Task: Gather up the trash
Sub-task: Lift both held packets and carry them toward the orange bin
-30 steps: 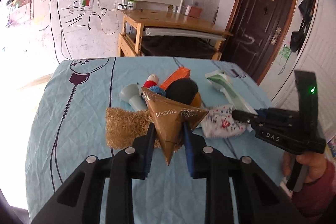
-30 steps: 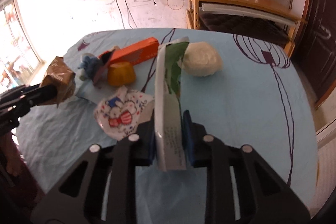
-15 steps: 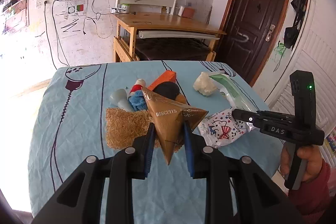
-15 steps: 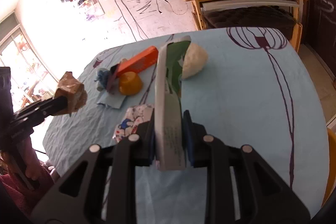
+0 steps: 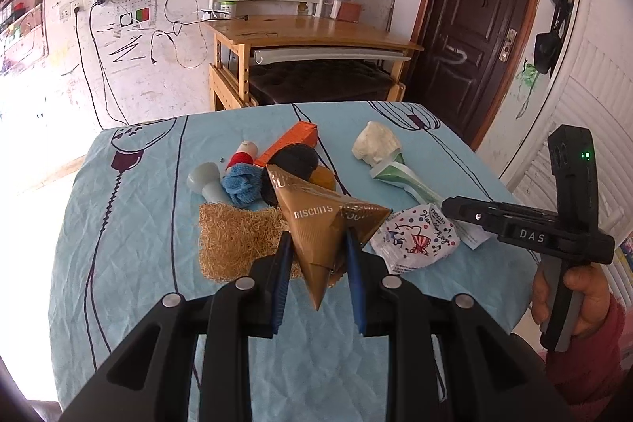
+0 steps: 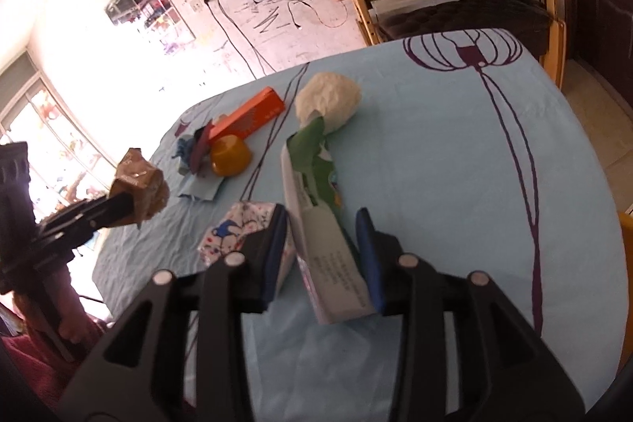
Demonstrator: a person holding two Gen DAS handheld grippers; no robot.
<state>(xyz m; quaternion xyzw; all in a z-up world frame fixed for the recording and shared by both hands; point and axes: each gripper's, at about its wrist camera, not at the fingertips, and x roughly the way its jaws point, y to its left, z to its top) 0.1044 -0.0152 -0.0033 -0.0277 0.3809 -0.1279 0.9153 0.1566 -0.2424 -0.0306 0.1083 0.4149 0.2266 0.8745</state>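
Left gripper [image 5: 318,248], at lower centre of its frame, is clamped on a brown biscuit wrapper [image 5: 322,224] held above the blue tablecloth [image 5: 130,224]. Right gripper [image 6: 322,252] has its jaws opening; the green-and-white packet [image 6: 320,224] stands between them, and the pads no longer press both its sides. A patterned white wrapper [image 5: 419,238] lies right of centre, a crumpled tissue ball [image 5: 376,145] upper right of centre.

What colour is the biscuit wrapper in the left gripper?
Golden-brown with white BISCUITS lettering, biscuit wrapper; clearest in the left wrist view.
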